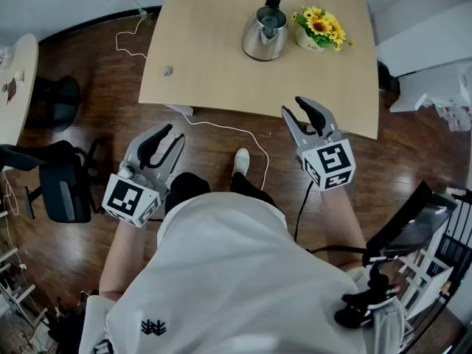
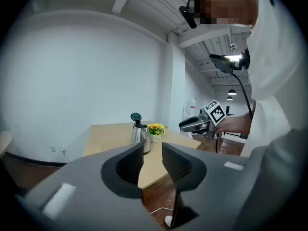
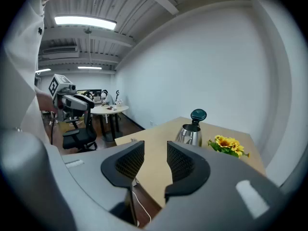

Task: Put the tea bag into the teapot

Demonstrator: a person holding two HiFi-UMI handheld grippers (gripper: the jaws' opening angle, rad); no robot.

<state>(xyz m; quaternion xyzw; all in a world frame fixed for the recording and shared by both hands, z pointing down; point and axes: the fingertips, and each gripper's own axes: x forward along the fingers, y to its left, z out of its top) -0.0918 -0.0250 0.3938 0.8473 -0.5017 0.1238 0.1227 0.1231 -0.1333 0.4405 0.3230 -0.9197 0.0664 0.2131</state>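
Head view: the tea bag (image 1: 168,70) is seen lying alone near the left edge of the table (image 1: 221,87), well apart from the teapot (image 1: 265,34), whose lid is raised. Flowers (image 1: 318,26) are set just beside the teapot. Bare tabletop lies between. The left gripper (image 1: 174,135) and right gripper (image 1: 294,107) are held over the floor, short of the near edge. The jaws of both are parted and empty.

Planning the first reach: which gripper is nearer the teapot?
Right. The right gripper hovers at the table edge in front of the teapot; the left gripper is farther back and off to the left.
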